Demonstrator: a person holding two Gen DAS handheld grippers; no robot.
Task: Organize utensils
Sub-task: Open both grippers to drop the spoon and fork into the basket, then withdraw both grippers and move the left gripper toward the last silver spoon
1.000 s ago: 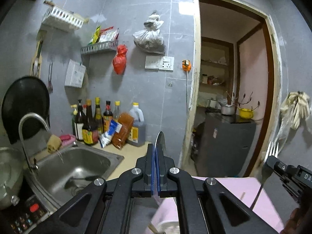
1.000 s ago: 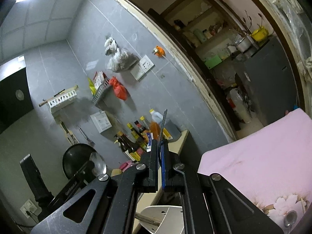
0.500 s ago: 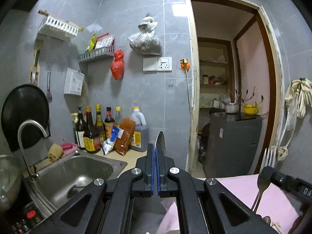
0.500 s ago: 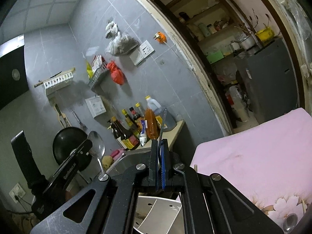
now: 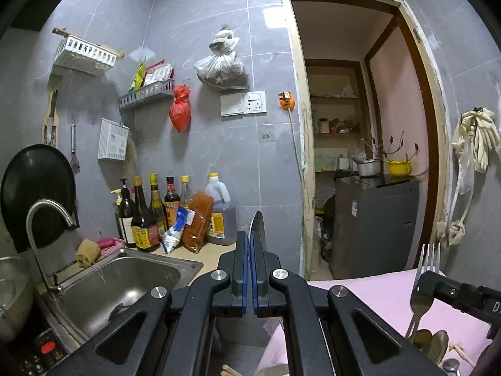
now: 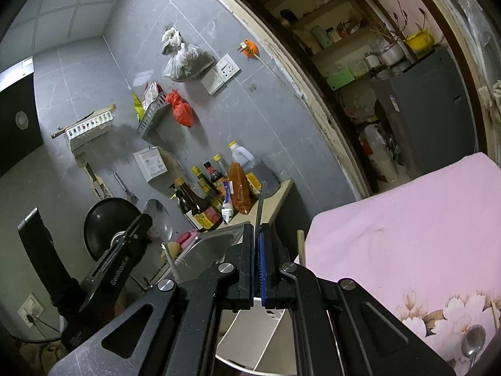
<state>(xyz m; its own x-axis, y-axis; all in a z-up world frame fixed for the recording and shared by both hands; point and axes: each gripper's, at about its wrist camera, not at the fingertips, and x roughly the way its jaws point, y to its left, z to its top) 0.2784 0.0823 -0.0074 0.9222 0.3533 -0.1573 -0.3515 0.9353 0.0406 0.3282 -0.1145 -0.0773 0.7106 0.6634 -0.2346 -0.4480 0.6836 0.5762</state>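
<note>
The spoon (image 6: 158,216) stands bowl-up in the left gripper (image 5: 249,252), whose two fingers are clenched on it with no gap between the blue pads; from that gripper's own camera the bowl shows edge-on as a thin sliver above the fingertips. The fork (image 5: 428,260) is in the right gripper (image 6: 258,250), pinched the same way, tines pointing up; from its own camera it is only a thin dark edge rising between the closed pads. Both utensils are held in the air, the fork over the near edge of the pink cloth (image 6: 407,235) and the spoon out to the left of it, toward the sink (image 5: 125,279).

Just below the right gripper sits a white divided holder (image 6: 260,338), with a wooden chopstick (image 6: 301,247) poking up beside the gripper's fingers. More spoons (image 5: 435,343) lie on the pink cloth under the fork, and another one (image 6: 472,343) rests on the cloth's flower print.

Behind the sink a row of sauce bottles (image 5: 147,216) and a big oil jug (image 5: 219,216) stand on the counter against the grey tiled wall. A black pan (image 5: 37,191) hangs to the left above the tap (image 5: 47,219). To the right an open doorway (image 5: 360,125) shows a grey fridge (image 5: 375,225).
</note>
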